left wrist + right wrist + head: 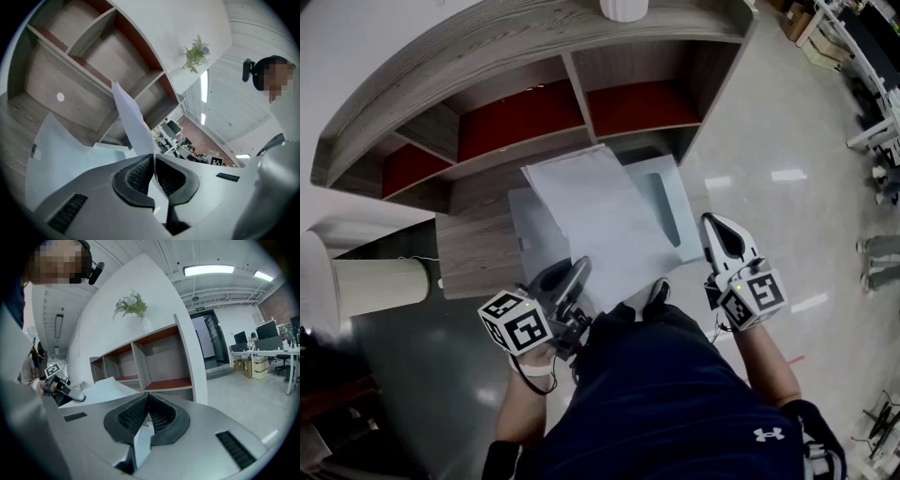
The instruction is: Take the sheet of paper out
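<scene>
The sheet of paper (602, 211) sits mid-frame, angled up and across the pale folder (667, 199) on the table (478, 255). I judge it mostly free, with only the last bit left to clear. At lower left, my left gripper (577, 274) has its fingers clamped on the sheet's near edge and tips slightly downward. My right gripper (718, 228), right of centre and near level, seems pinched on the folder's edge, though that view is cramped.

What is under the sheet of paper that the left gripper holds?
A pale grey machine on the wooden desk; its right part and left edge show. The sheet hides its middle.
</scene>
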Action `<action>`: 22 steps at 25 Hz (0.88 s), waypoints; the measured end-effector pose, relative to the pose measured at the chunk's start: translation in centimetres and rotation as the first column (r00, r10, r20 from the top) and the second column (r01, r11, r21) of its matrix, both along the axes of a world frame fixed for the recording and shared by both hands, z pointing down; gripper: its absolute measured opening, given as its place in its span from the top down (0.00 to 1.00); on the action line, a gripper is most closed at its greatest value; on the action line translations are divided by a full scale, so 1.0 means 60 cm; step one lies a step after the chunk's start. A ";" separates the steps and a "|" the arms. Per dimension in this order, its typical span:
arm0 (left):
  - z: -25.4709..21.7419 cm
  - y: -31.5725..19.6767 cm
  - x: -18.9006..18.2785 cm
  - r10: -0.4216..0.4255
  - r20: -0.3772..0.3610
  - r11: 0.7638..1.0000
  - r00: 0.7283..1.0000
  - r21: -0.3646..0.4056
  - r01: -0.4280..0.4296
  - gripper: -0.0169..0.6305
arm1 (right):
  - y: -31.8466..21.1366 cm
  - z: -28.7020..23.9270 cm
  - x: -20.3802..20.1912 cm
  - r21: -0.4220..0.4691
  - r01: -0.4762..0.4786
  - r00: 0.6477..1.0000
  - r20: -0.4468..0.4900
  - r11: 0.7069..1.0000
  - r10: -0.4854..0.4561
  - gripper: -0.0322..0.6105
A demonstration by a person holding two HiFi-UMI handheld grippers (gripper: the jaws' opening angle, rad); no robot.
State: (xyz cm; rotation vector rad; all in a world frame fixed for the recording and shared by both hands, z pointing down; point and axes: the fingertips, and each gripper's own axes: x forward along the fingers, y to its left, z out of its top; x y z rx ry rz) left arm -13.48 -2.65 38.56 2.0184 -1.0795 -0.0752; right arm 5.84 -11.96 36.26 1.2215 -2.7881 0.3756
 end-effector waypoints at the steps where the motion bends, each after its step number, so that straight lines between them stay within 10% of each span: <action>1: -0.009 0.002 0.009 0.017 0.005 1.000 1.000 0.016 -0.017 0.95 | 0.001 -0.002 0.002 0.002 -0.003 1.000 0.001 1.000 0.003 0.93; 22: -0.102 -0.014 0.084 0.208 0.158 0.912 0.965 0.326 -0.249 0.95 | 0.003 -0.105 0.061 0.118 -0.126 0.991 0.060 0.985 0.120 0.93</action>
